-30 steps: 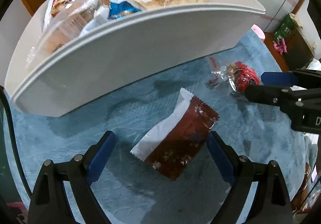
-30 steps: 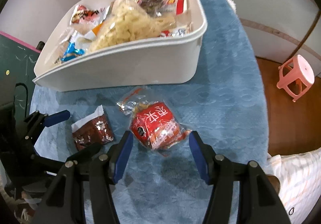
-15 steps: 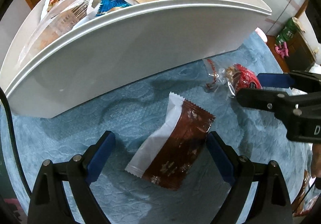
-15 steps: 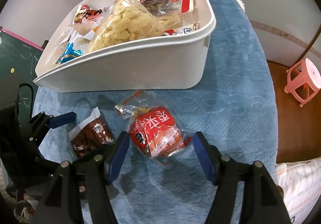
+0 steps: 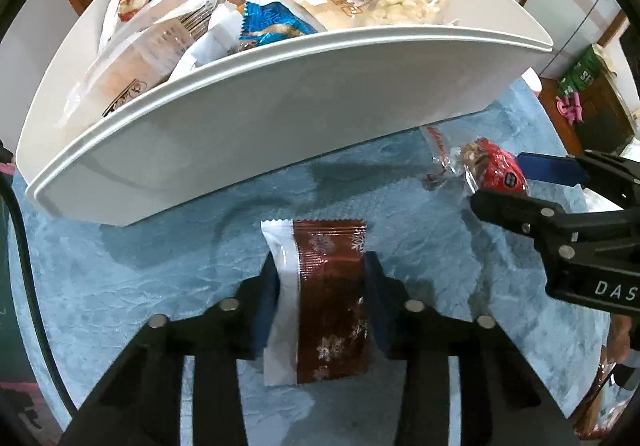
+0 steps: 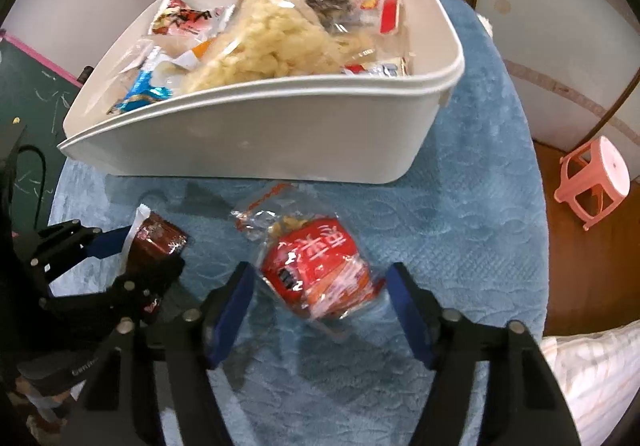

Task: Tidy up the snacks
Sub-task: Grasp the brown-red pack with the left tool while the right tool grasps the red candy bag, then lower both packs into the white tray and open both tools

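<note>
Brown pkt: brown-and-white snack packet (image 5: 324,298), lying on the blue cloth (image 5: 132,286) just in front of the white bin's near wall, left of the red one.
L gripper: left gripper (image 5: 322,300) pointing steeply down; jaws have just been closing and the blue pads now press both long sides of the brown pkt, around its middle. Grip looks centred, wrapper squeezed a bit.
L step, my read: pick in hand. Lift straight up before going fwd, since the wall stands close ahead and the rim is higher than the pkt. Keep the squeeze modest; contents prob crushable. White end of the pkt sticks out fwd, so clear the rim w/ margin.
Bin: white bin (image 6: 280,142) already piled w/ snacks, incl. a big clear bag of puffed pieces (image 6: 260,50) heaped in the middle. Drop where there's room; the left side by the blue wrapper (image 6: 140,94) looks lower, can't be sure.
Red pkt: red snack pack in clear film (image 6: 320,270), on the cloth, right of the brown one, near the bin.
R gripper: right gripper (image 6: 320,302) straddles the red pkt, jaws wide, narrowing a little just now; pads apart from the film on both sides, nothing held.
R step, my read: lower more, close on the red body, not the loose film tail. Watch the L gripper beside it.
</note>
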